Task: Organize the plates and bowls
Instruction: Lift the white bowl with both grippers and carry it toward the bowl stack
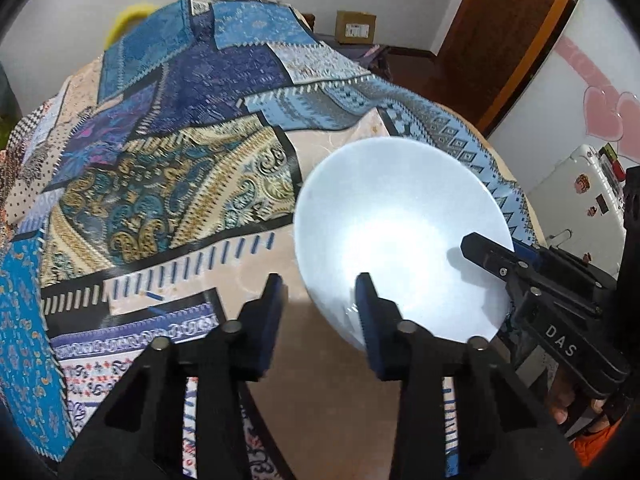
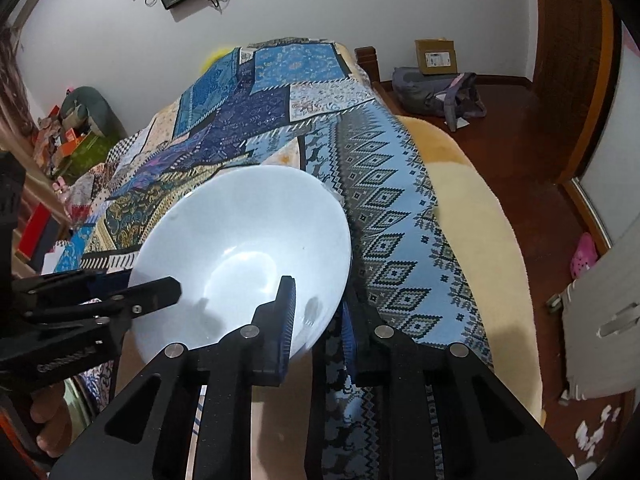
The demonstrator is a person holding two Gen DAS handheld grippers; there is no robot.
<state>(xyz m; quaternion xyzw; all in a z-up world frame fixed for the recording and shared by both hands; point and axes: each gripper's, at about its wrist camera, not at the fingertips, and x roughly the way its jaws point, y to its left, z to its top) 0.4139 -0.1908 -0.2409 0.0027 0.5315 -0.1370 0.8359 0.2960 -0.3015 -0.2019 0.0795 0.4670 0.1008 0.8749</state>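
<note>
Right gripper [image 2: 318, 320]: jaws clamped on the bowl [image 2: 244, 256] rim, one finger [image 2: 286, 312] inside the bowl, the other outside under the wall, at the bowl's 5 o'clock in the right view. Same grip shows in the left view at the bowl's [image 1: 400, 240] 3–4 o'clock, right gripper [image 1: 504, 258] coming in from the right edge.

Left gripper [image 1: 318, 304]: jaws spread wide. Its right finger [image 1: 366, 304] sits over the bowl's near rim at 7 o'clock; whether it touches the bowl, can't tell. Its left finger is outside the bowl, over the cloth [image 1: 168, 168]. In the right view the left gripper [image 2: 132, 292] enters from 9 o'clock, one finger tip reaching over the rim into the bowl, casting a shadow on the inner wall.

Bowl: white, empty, tilted, mouth open toward both cameras. It sits over the near part of the patchwork cloth; can't tell if the base rests on it.

Outward: blue/gold patchwork cloth [image 2: 360, 184] covers the surface. In the right view a cream blanket [image 2: 480, 216] runs along its 3 o'clock edge, red-brown floor [image 2: 520, 140] beyond, cardboard box [image 2: 435, 57] against the wall at 1 o'clock, bag [image 2: 432, 90] below it.
</note>
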